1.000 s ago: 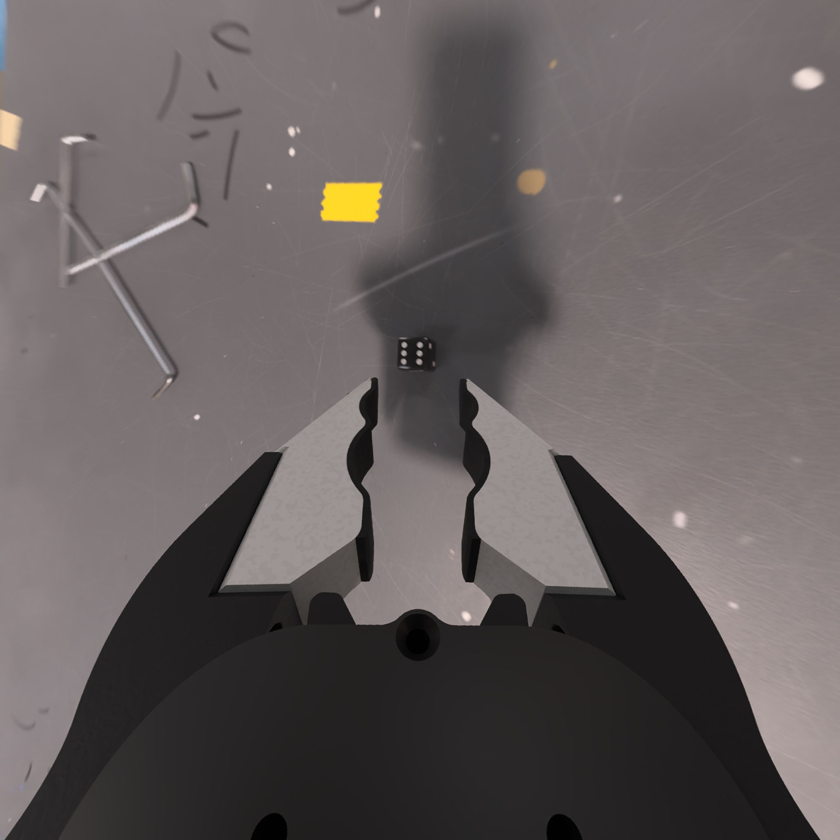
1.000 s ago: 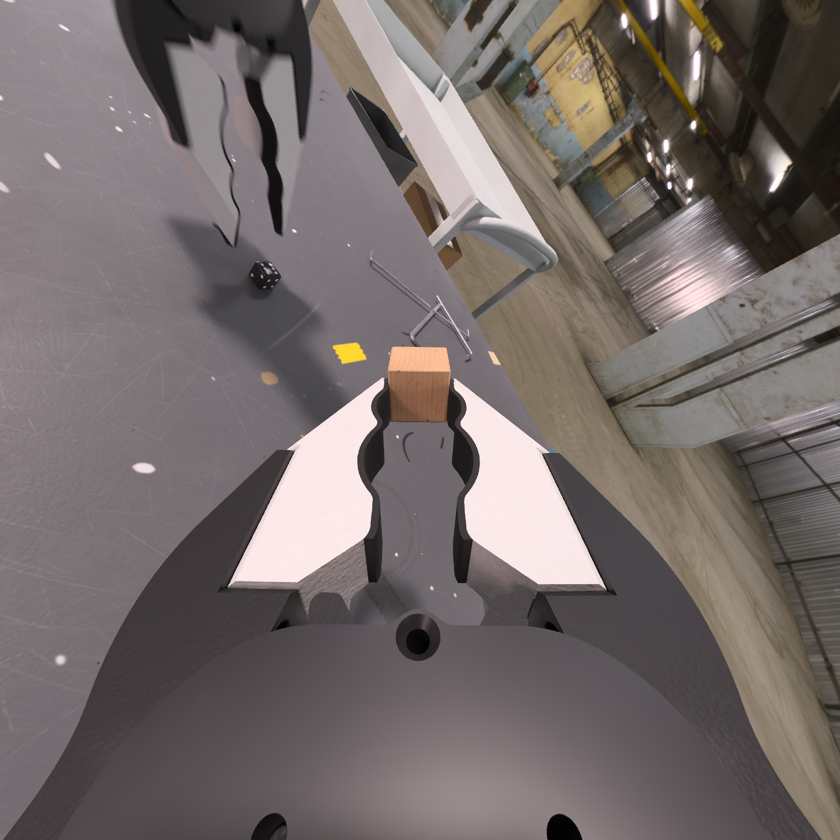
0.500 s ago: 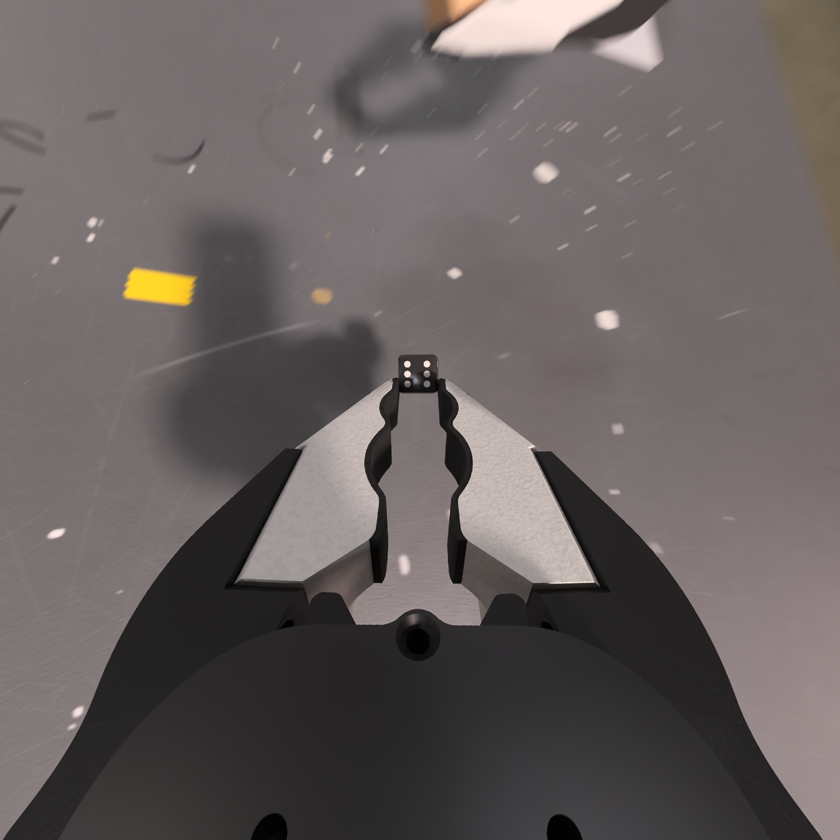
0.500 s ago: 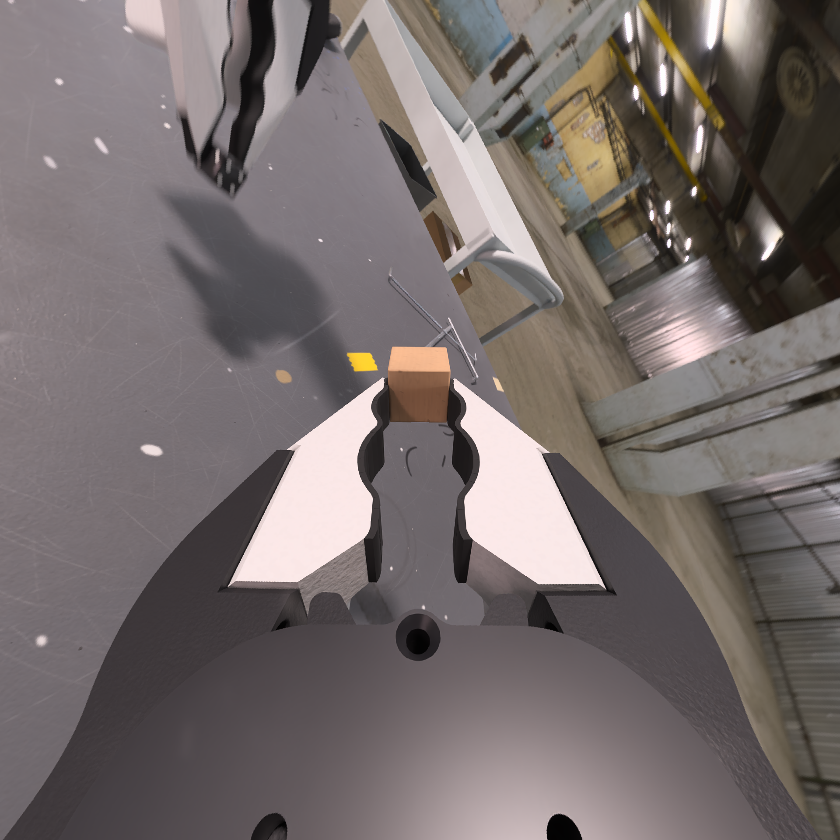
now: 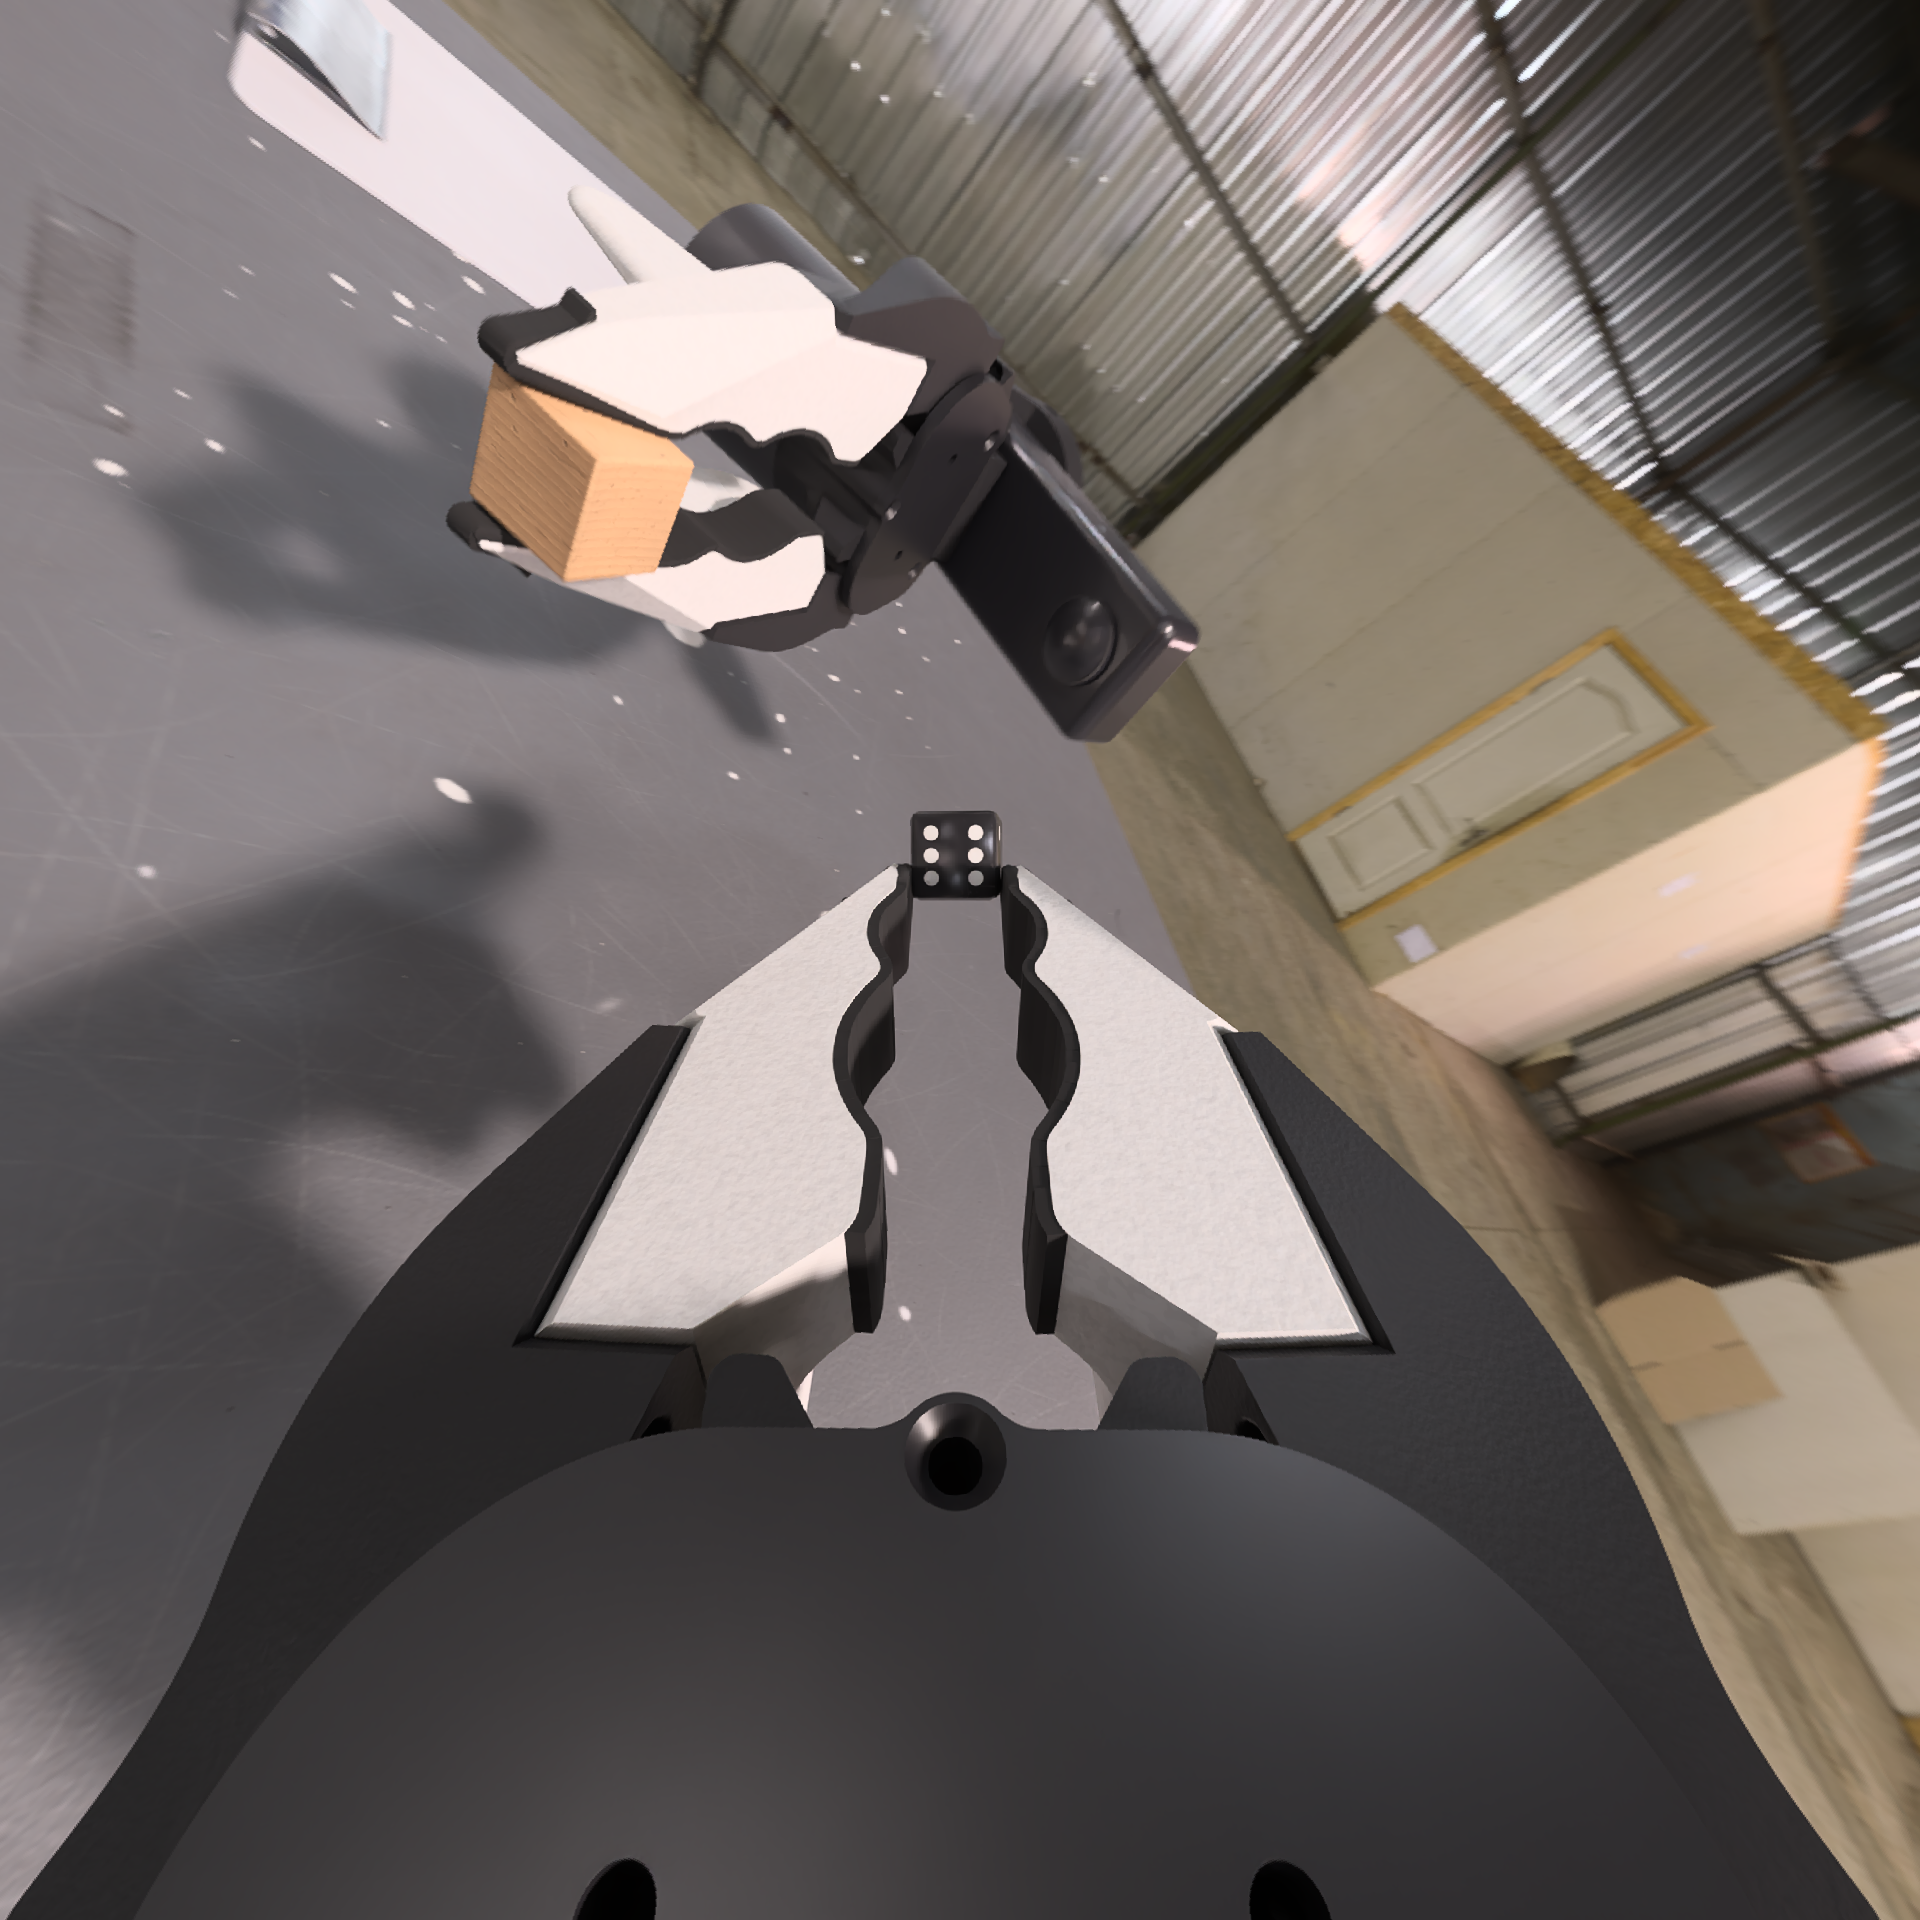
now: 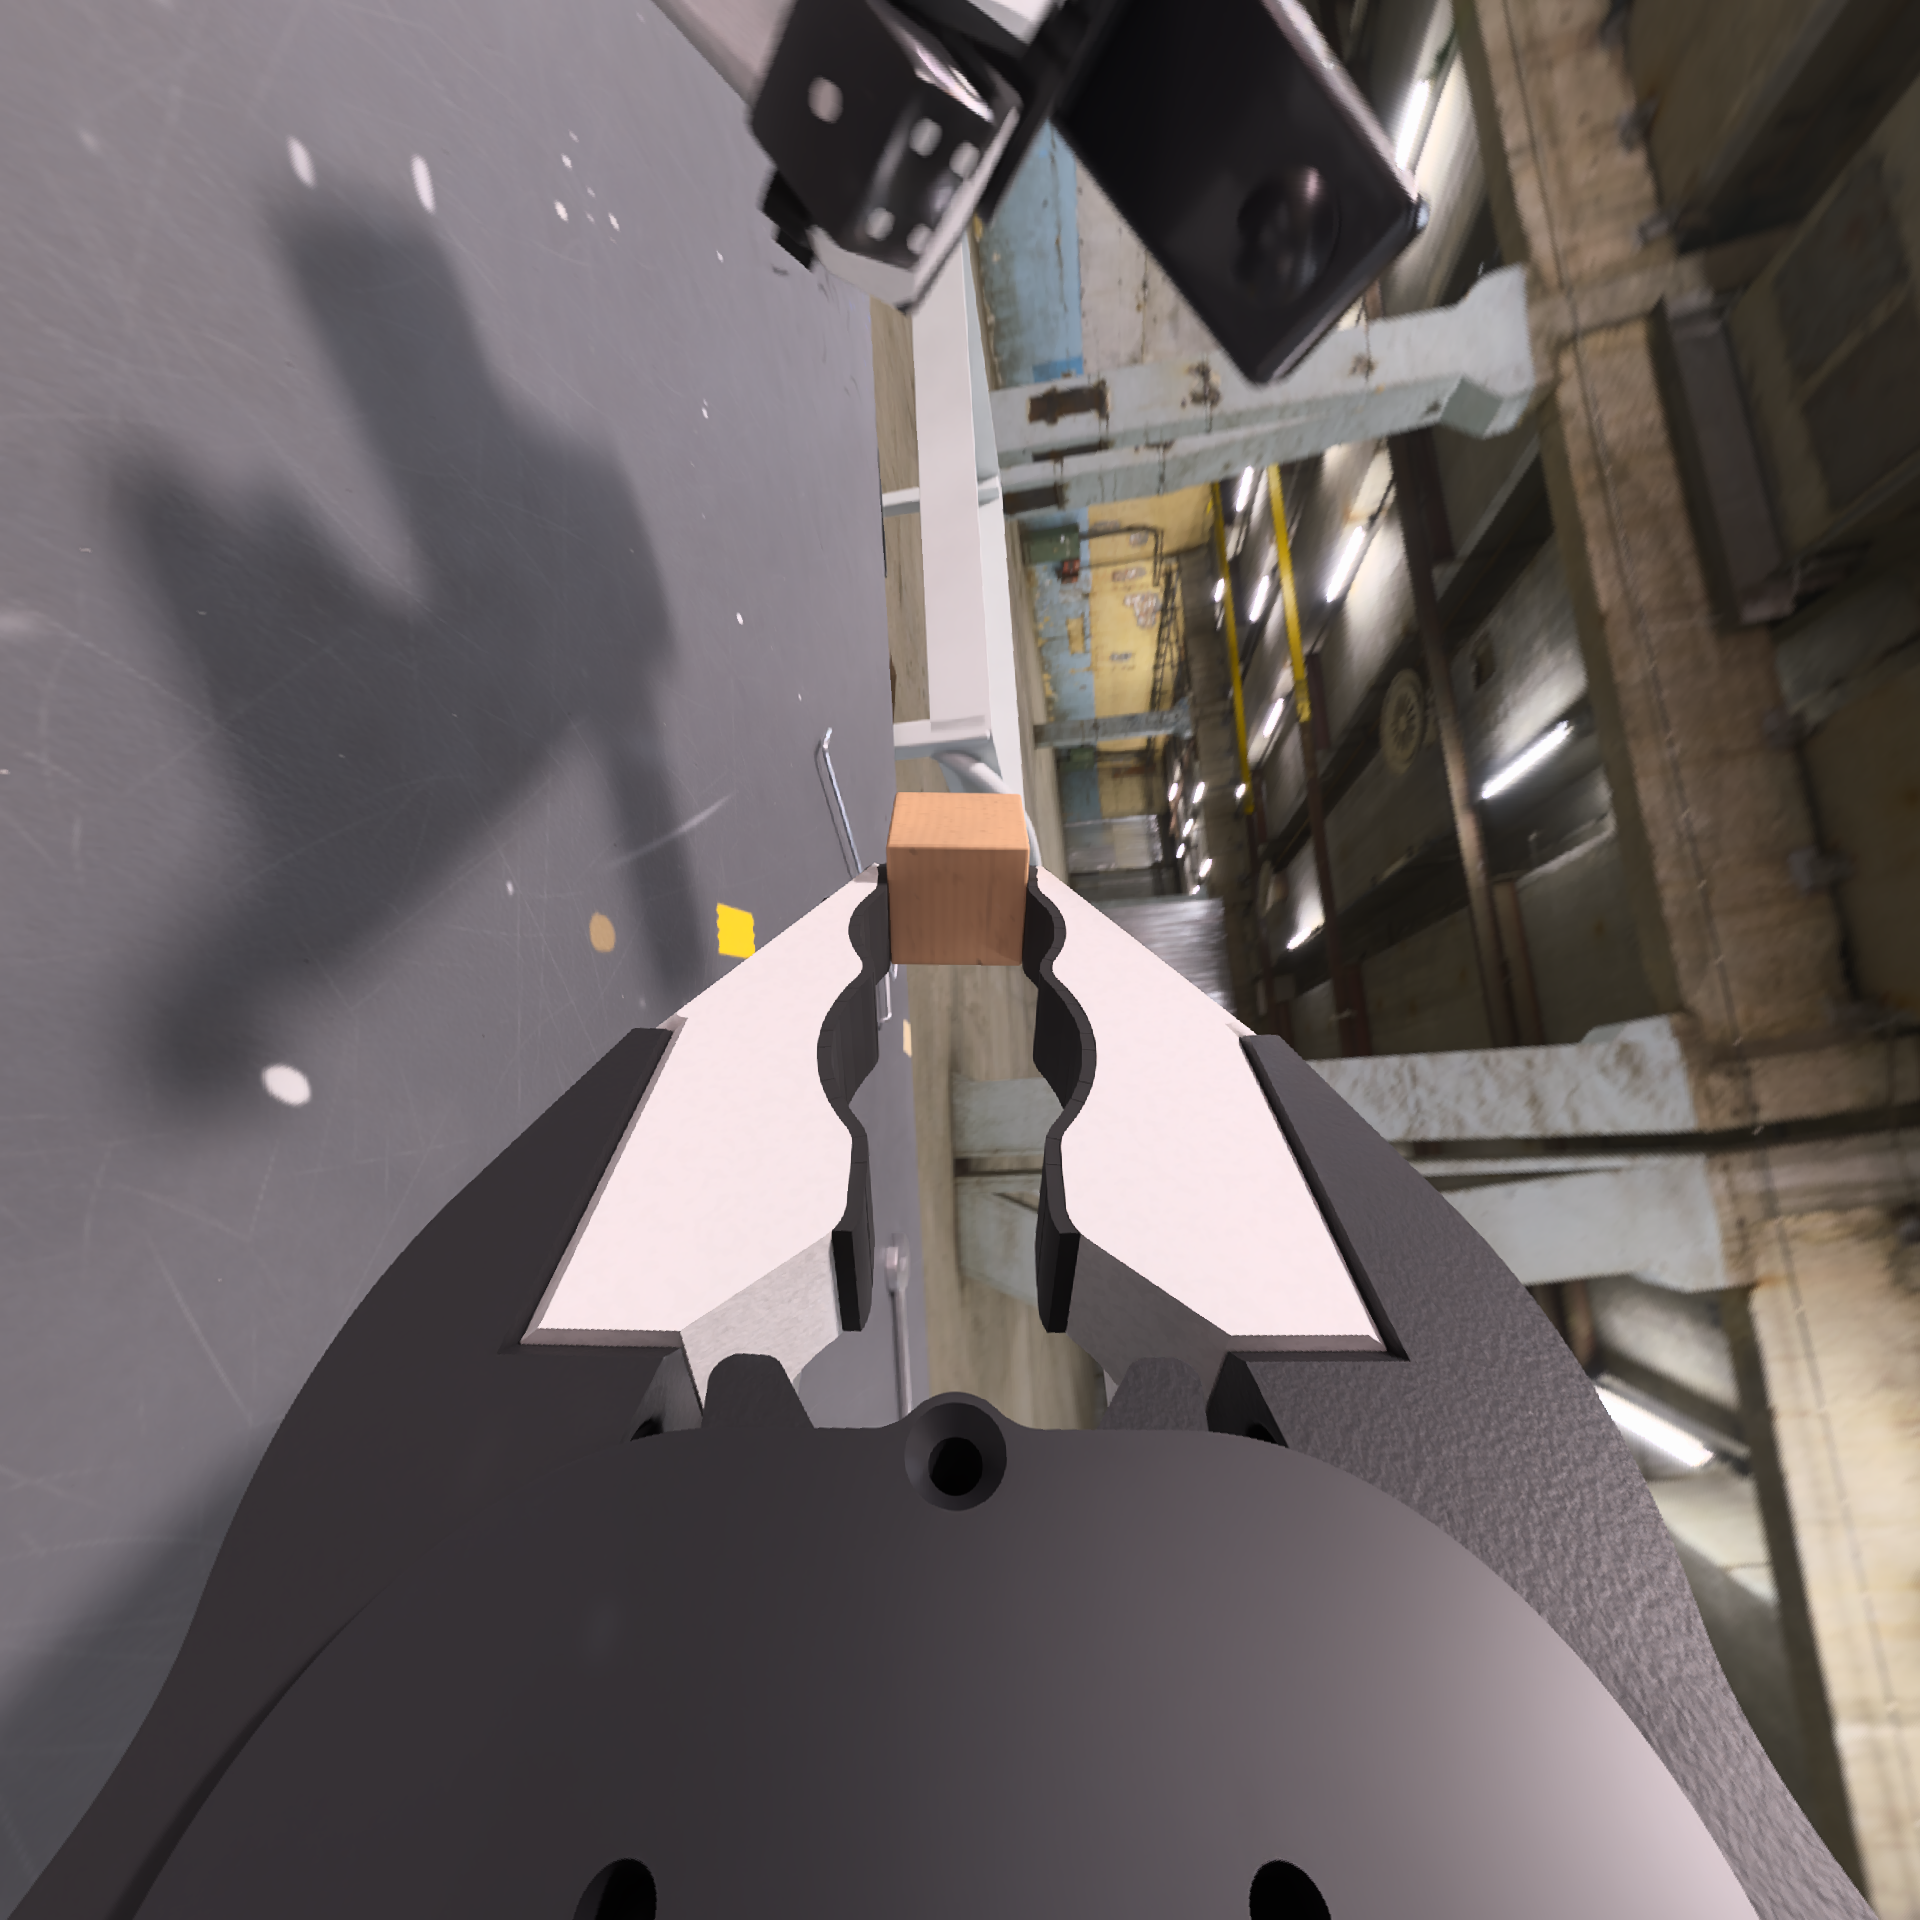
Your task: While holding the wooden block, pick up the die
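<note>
My left gripper is shut on the small black die, which sits between its fingertips, raised above the grey table. My right gripper is shut on the wooden block, also held in the air. In the left wrist view the right gripper shows ahead and to the upper left with the wooden block in it. In the right wrist view the left gripper shows close at the top with the die in it.
The grey table's edge runs close beside both grippers. A yellow tape patch, an orange spot and metal hex keys lie on it. A white frame stands past the edge, above the hall floor.
My left gripper closed on the die and lifted it off the table, tilting up toward the right gripper. The right gripper kept the block and turned, and the two are now closer.
</note>
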